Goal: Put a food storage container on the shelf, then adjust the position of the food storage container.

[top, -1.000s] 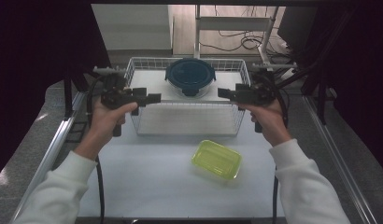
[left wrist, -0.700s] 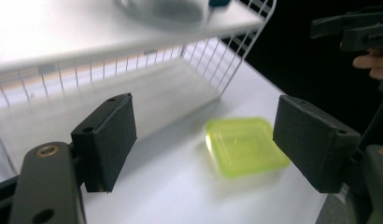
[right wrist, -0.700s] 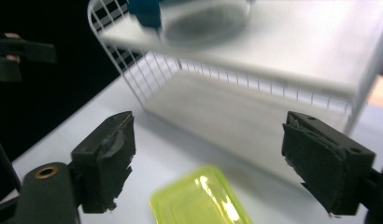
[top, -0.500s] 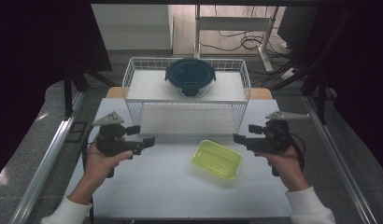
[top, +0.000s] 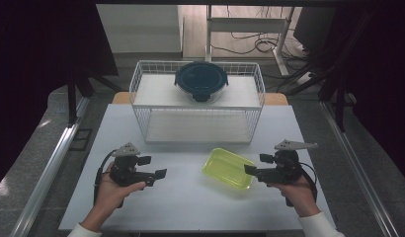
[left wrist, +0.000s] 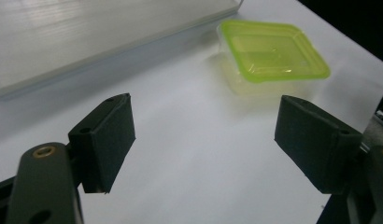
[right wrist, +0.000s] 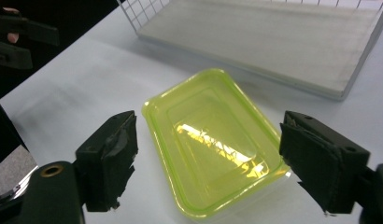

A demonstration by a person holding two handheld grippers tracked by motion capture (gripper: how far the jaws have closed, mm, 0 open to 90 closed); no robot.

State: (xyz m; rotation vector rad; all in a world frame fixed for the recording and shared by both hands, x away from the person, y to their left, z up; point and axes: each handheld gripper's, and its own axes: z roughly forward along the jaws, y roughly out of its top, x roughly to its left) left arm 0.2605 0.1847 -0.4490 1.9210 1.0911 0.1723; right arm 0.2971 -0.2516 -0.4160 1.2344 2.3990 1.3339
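Table [top: 190, 202], white: one.
Wire rack [top: 141, 79], white, two shelves: one.
Round container with dark lid [top: 201, 81], on the rack's upper shelf: one.
Rectangular container with yellow-green lid [top: 228, 168], on the table: one. Containers in all: two.
Hand-held two-jaw grippers: two, namely left gripper [top: 153, 167] and right gripper [top: 257, 164].
Hands: two, one to each gripper.

That lime-green rectangular plastic container [right wrist: 213, 144] near the table's front edge is see-through and glossy, its lid throwing glare. The white table top [top: 190, 197] looks smooth and matt. The white wire basket [top: 198, 106] at the back edge looks like coated metal. The grippers' black jaw pads look matt, the right ones ragged at the edges.
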